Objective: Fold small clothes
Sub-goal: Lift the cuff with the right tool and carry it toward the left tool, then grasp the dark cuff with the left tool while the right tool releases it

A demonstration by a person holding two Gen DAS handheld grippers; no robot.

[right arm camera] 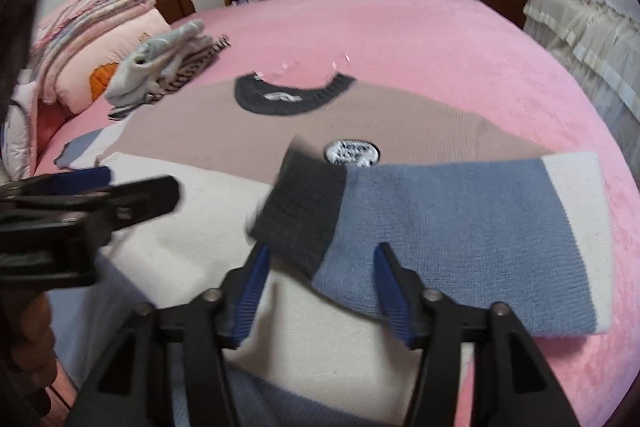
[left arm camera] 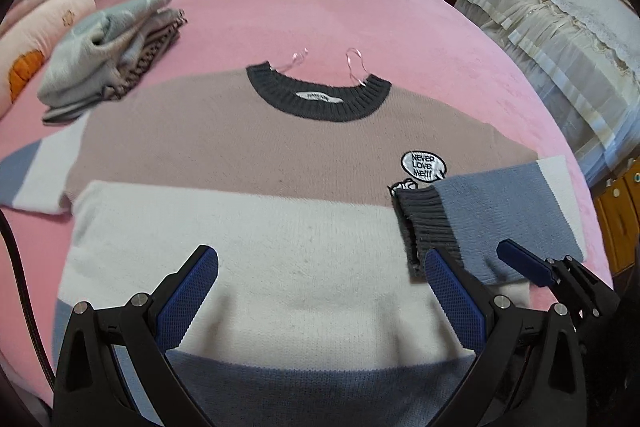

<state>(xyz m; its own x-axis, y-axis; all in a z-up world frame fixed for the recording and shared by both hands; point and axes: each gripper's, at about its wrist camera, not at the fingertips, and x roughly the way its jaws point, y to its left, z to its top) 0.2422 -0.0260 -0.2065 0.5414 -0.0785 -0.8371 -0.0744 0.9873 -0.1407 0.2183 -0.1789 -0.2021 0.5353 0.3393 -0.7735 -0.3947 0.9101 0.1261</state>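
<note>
A colour-block sweater (left arm camera: 256,155) lies flat, front up, across the near half of a pink bed (left arm camera: 360,11), its dark collar (left arm camera: 318,99) toward the far side and its blue hem nearest the grippers. The right sleeve (right arm camera: 460,227) is folded in over the cream chest band, grey cuff (right arm camera: 300,211) resting just beside a small speech-bubble patch (left arm camera: 423,166); the left sleeve (left arm camera: 36,175) lies spread out to the left.

The right gripper (right arm camera: 320,291) hangs low over the folded sleeve with its jaws about half open; the sleeve's near edge lies between the blue pads (right arm camera: 250,301), but they do not press on it. The left gripper (left arm camera: 320,291) stands wide open over the cream band, holding nothing.

A stack of folded clothes (left arm camera: 108,63) sits at the far left, near a pile of bedding (left arm camera: 36,11).

The knit looks soft, thick and light, likely to drape and sag rather than hold a crease, and to drag on the plush cover instead of sliding. The firmest holds appear to be the ribbed cuff, the hem and the shoulder seam; the left sleeve's end is probably the next place to pinch, taking both layers so it carries over evenly.
</note>
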